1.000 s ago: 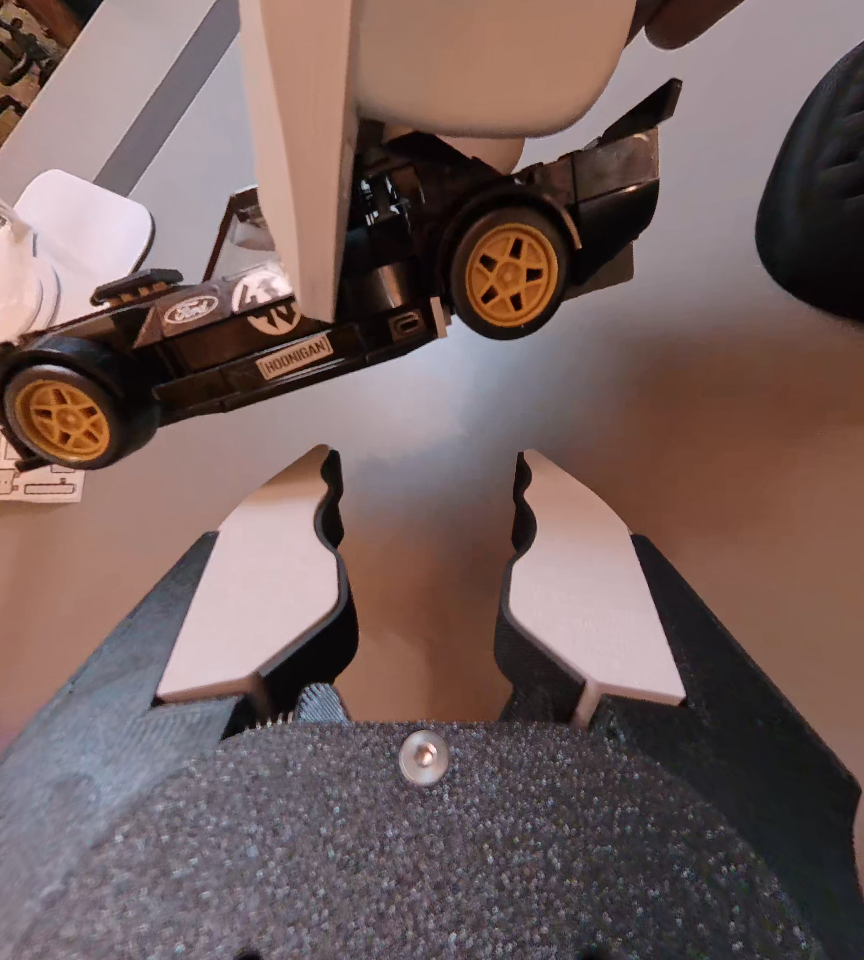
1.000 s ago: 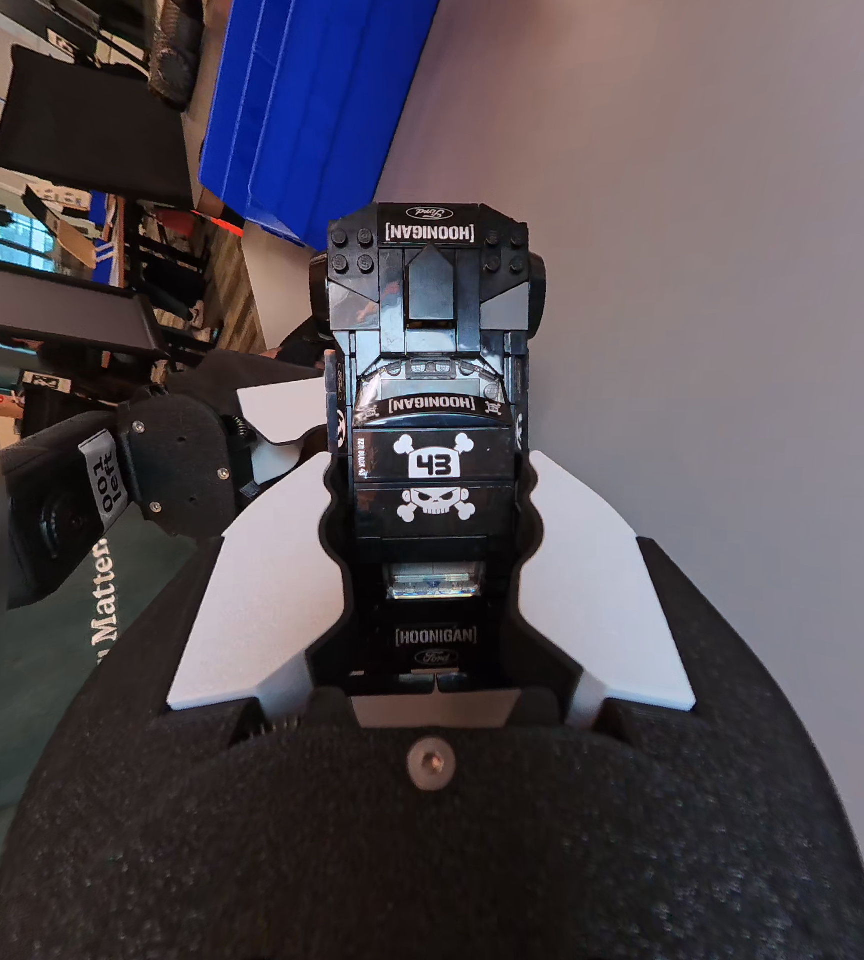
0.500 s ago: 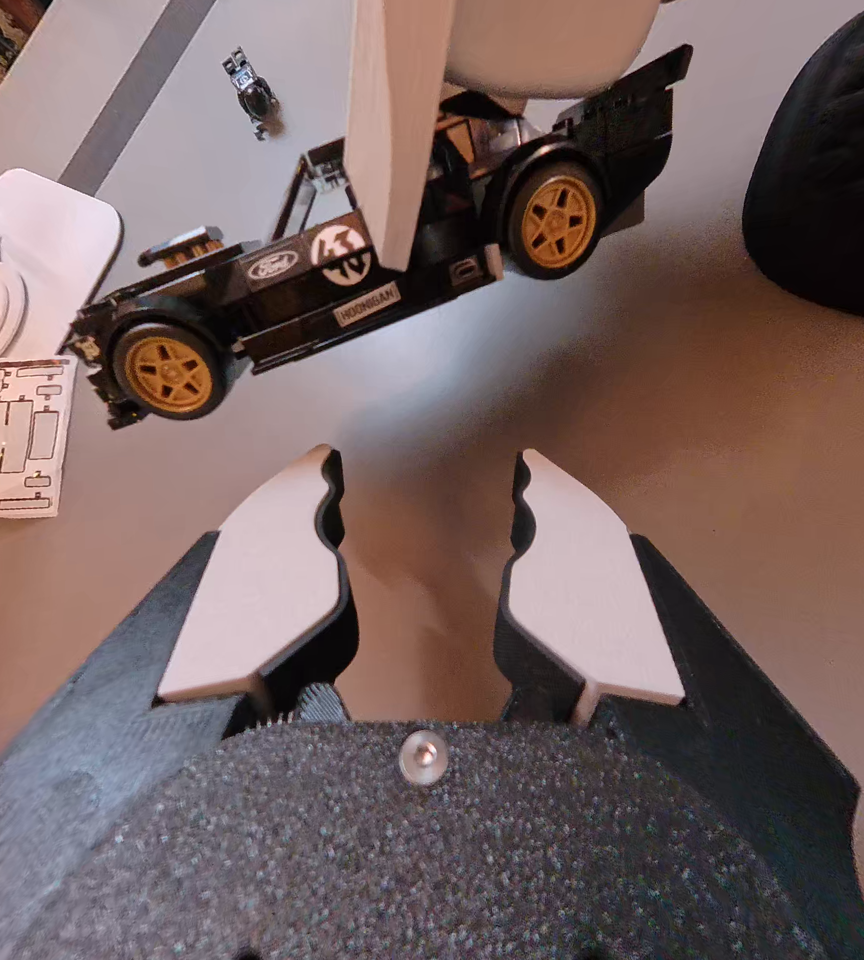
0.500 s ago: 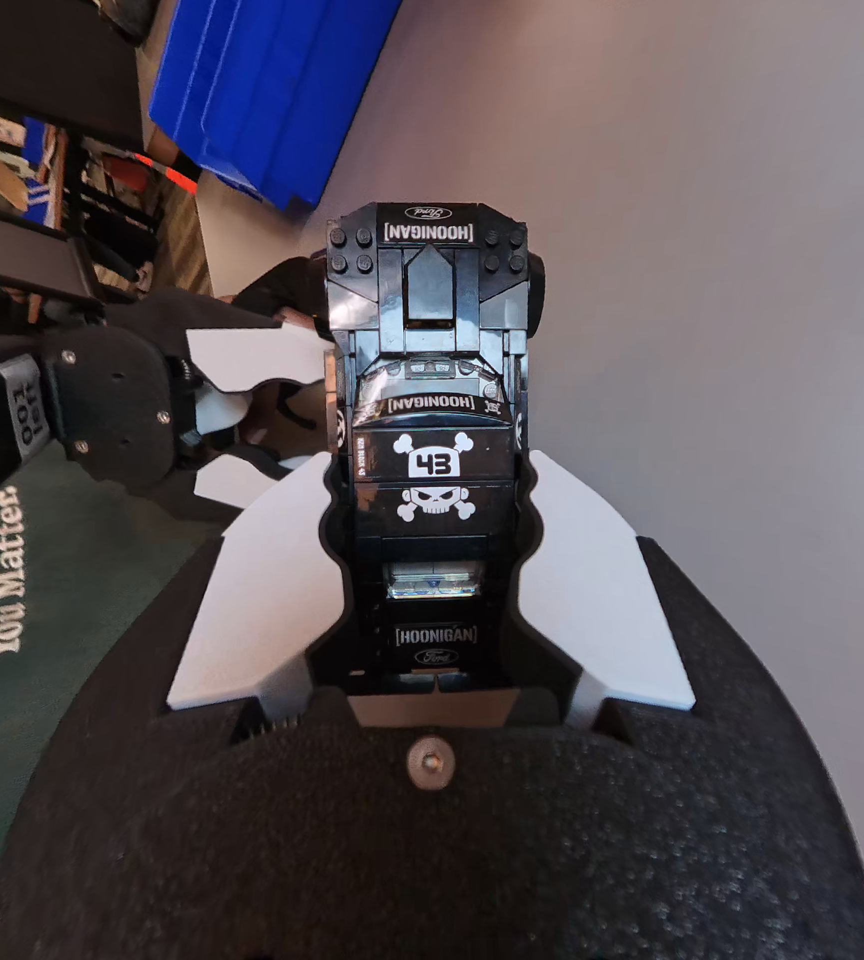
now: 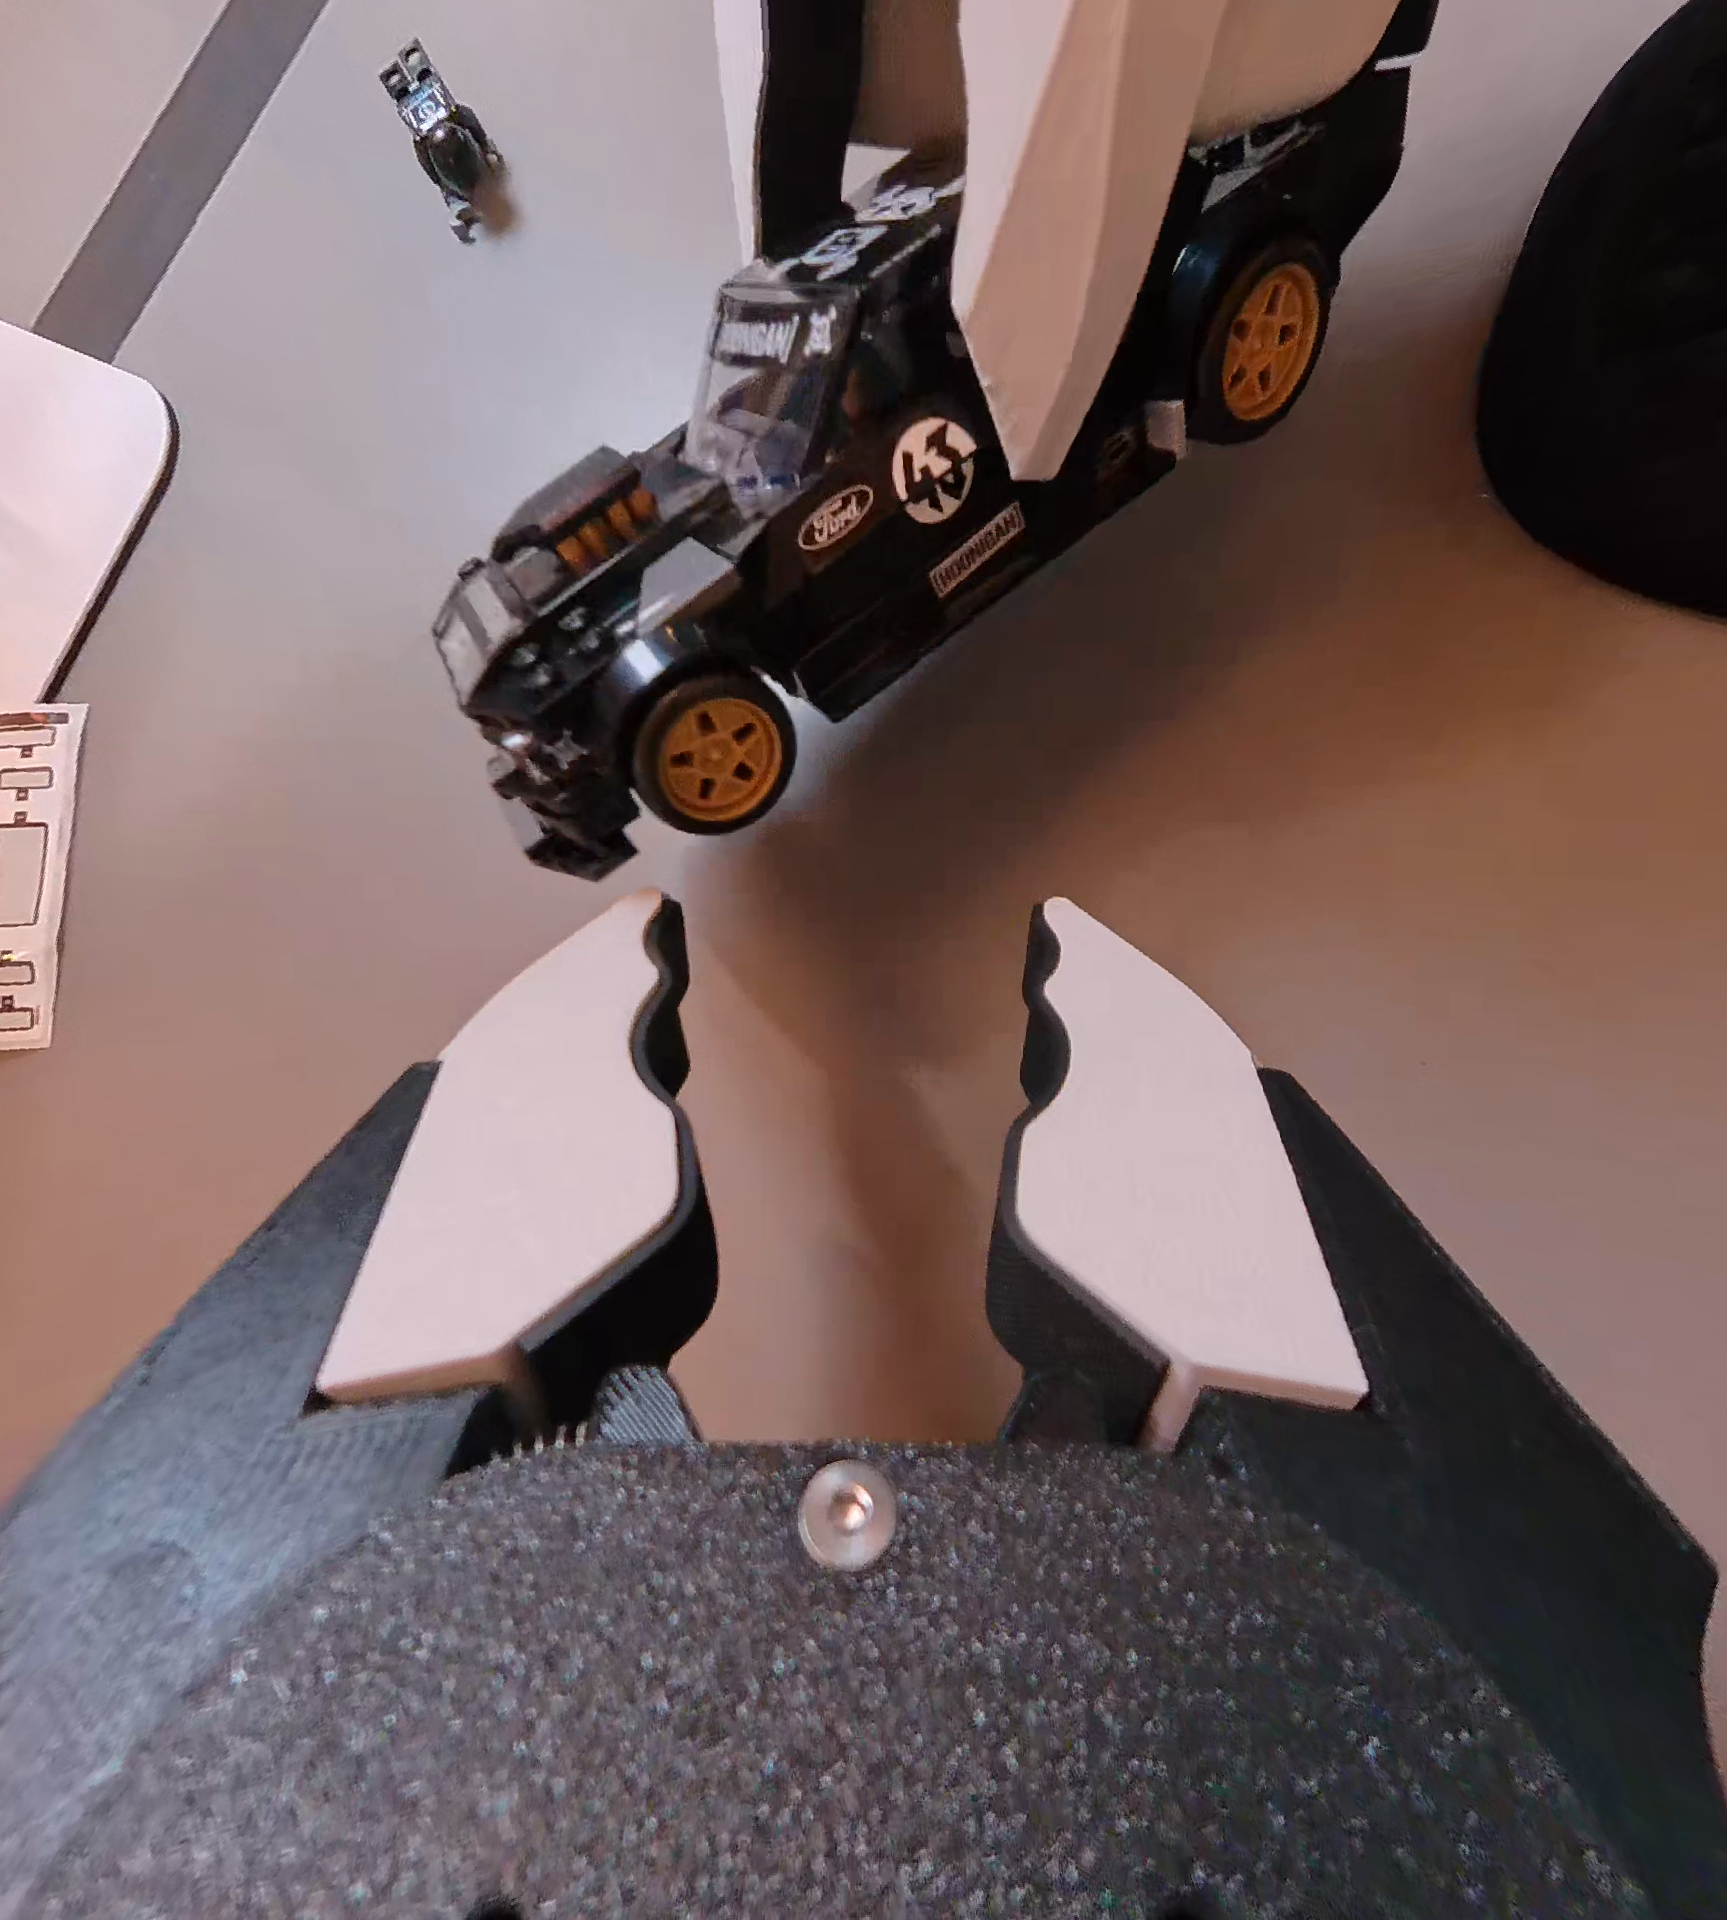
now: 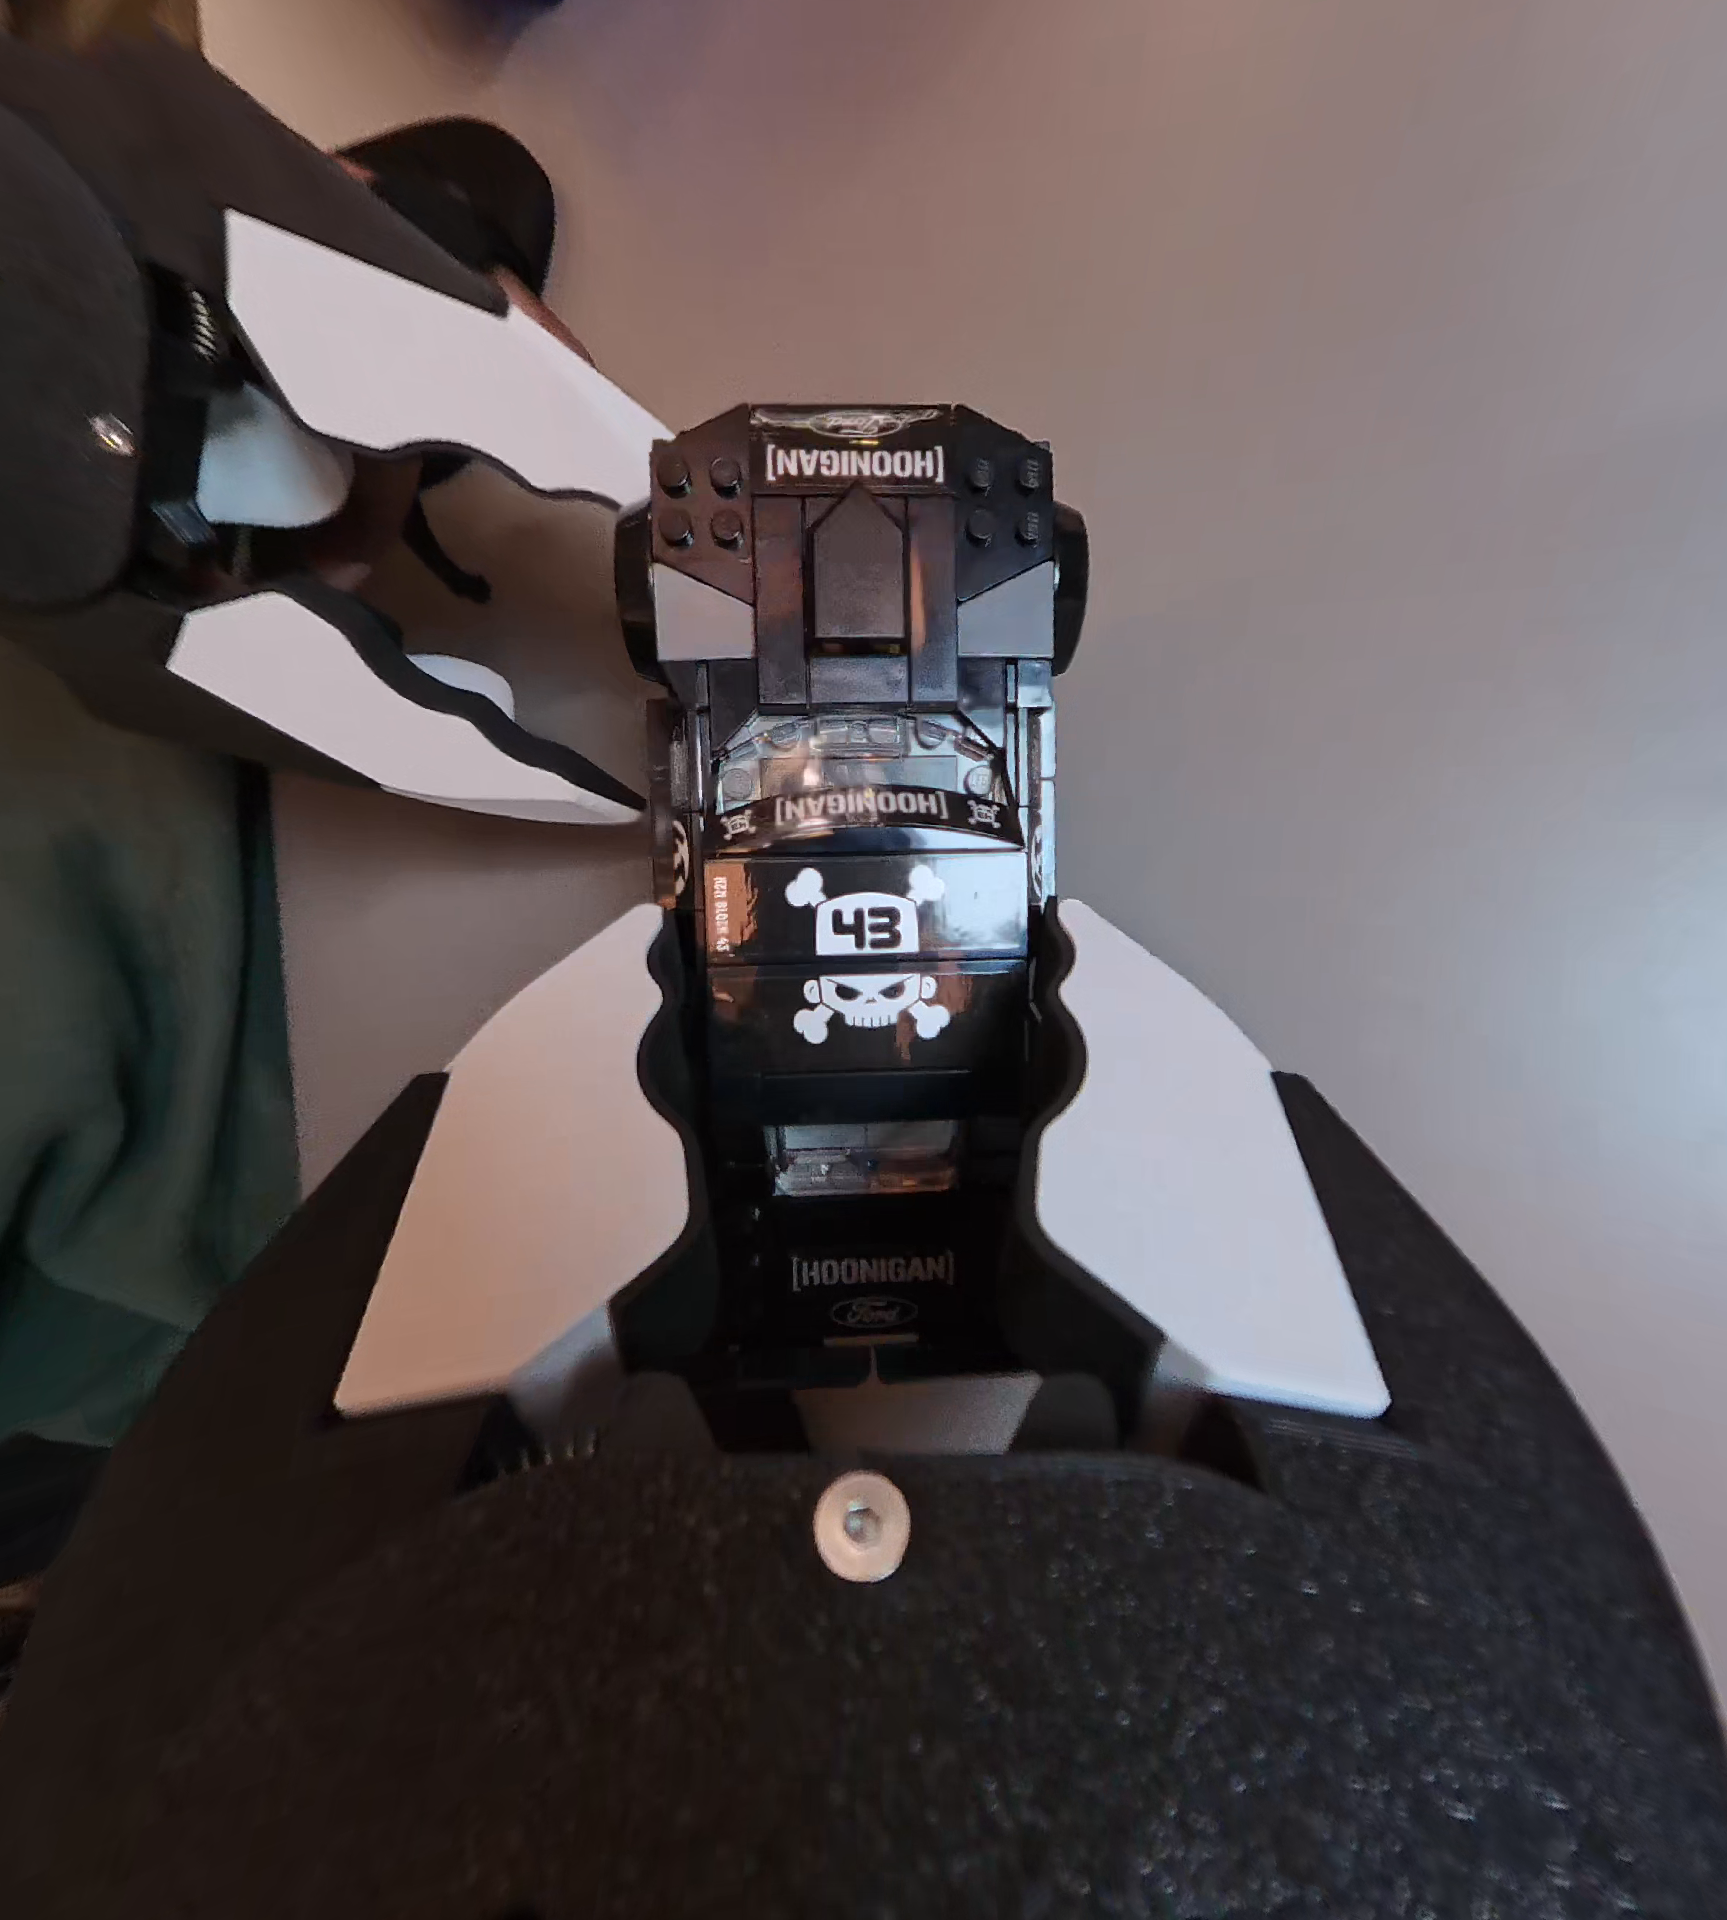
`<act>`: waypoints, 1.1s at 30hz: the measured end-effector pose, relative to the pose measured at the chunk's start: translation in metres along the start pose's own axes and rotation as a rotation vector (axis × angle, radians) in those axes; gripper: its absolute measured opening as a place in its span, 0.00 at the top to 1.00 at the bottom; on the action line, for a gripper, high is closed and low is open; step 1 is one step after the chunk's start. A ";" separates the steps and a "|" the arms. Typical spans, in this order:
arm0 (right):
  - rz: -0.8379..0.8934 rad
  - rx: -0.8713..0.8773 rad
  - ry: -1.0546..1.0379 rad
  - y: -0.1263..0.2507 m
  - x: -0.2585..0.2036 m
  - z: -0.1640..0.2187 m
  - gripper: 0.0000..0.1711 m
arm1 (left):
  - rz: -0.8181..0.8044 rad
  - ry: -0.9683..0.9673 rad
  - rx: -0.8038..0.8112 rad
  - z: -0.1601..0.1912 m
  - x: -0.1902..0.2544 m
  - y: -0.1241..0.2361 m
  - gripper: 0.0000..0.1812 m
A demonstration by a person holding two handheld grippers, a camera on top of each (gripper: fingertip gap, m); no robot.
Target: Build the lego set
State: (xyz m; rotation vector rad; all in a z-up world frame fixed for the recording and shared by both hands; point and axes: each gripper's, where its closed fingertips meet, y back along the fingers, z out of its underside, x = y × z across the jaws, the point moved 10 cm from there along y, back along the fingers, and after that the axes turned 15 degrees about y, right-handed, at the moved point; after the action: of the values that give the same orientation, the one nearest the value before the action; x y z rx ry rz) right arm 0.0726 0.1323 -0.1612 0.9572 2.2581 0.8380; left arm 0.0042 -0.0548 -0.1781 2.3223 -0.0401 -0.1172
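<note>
Right wrist view shows the right gripper [image 6: 864, 1029] clamped on the flanks of the black lego car [image 6: 864, 935], holding it clear above the grey table [image 5: 1254, 935]. Below the car's nose, the left gripper [image 5: 854, 914] stands apart and empty. A small loose piece [image 5: 443, 145] lies beyond the car; the left gripper should likely fetch it while the right gripper keeps the car level.
</note>
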 end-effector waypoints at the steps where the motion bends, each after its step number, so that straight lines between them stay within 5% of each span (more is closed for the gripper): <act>1: 0.014 -0.018 0.021 -0.001 0.000 -0.001 0.62 | 0.000 -0.001 -0.002 0.000 0.000 0.000 0.66; 33: 0.318 -0.368 0.365 -0.012 -0.003 0.013 0.62 | 0.012 -0.005 -0.044 0.006 0.001 -0.007 0.65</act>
State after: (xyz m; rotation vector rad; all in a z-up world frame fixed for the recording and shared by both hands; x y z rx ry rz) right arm 0.0780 0.1276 -0.1776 1.0652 2.1477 1.6188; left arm 0.0048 -0.0547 -0.1871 2.2779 -0.0530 -0.1162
